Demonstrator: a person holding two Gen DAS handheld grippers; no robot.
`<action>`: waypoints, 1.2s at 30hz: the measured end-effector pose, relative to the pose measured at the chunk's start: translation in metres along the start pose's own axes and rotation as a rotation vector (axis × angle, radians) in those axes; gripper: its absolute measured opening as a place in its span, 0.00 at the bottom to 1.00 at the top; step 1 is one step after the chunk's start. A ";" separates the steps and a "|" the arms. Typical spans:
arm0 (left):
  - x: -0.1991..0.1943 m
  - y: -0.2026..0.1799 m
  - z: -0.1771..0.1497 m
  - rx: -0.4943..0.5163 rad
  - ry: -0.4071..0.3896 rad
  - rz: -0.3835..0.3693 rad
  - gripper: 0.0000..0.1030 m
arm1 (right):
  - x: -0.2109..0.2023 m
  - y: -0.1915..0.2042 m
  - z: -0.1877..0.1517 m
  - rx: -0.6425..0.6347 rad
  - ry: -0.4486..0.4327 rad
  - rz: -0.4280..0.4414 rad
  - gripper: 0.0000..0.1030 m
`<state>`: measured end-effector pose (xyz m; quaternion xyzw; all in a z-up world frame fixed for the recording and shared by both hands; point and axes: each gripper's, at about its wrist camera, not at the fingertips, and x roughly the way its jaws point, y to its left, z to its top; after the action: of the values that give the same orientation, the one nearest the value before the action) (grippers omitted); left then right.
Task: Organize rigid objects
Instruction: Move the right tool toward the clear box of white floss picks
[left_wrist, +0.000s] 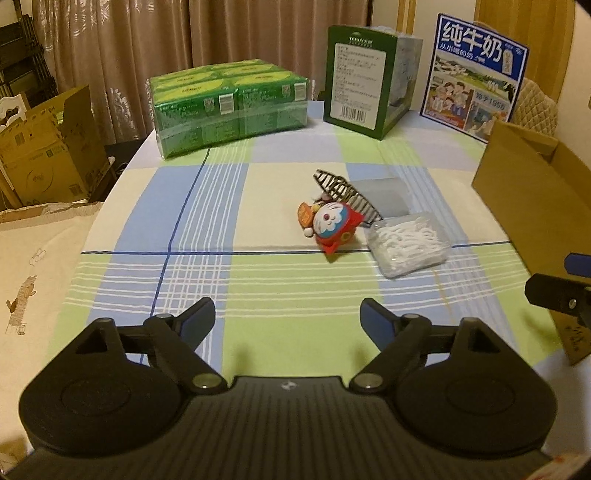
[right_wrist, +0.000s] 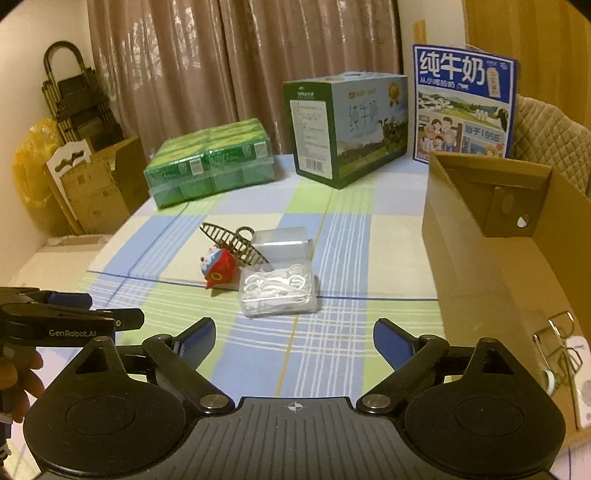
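Note:
A red and blue cartoon-cat toy (left_wrist: 334, 225) (right_wrist: 218, 268) lies mid-table beside a dark metal hair claw clip (left_wrist: 347, 192) (right_wrist: 236, 242) and an open clear box of white floss picks (left_wrist: 410, 243) (right_wrist: 277, 288). An open cardboard box (right_wrist: 491, 236) (left_wrist: 524, 199) stands at the right; metal clips (right_wrist: 557, 347) and a white item lie inside. My left gripper (left_wrist: 287, 320) is open and empty, short of the toy; it also shows in the right wrist view (right_wrist: 74, 314). My right gripper (right_wrist: 294, 339) is open and empty, short of the floss box; its fingertip (left_wrist: 554, 295) shows at the left view's right edge.
A shrink-wrapped pack of green cartons (left_wrist: 229, 107) (right_wrist: 210, 162), a green milk carton case (left_wrist: 369, 77) (right_wrist: 347, 129) and a blue milk box (left_wrist: 476, 74) (right_wrist: 461, 107) stand along the far edge. The checked tablecloth (left_wrist: 258, 280) covers the table. Cardboard boxes (left_wrist: 48, 155) stand on the floor at left.

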<state>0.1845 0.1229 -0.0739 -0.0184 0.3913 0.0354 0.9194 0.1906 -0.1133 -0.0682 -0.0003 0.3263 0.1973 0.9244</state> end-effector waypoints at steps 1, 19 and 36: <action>0.005 0.001 0.000 -0.003 0.001 0.000 0.82 | 0.005 0.000 0.000 -0.002 0.002 0.001 0.88; 0.062 0.025 0.024 -0.117 -0.071 0.009 0.93 | 0.098 0.008 0.002 -0.028 0.018 0.005 0.92; 0.081 0.029 0.033 -0.111 -0.054 -0.017 0.93 | 0.159 0.013 0.001 -0.071 0.008 -0.025 0.93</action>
<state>0.2618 0.1577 -0.1092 -0.0717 0.3637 0.0497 0.9274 0.2987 -0.0430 -0.1617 -0.0379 0.3228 0.1970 0.9250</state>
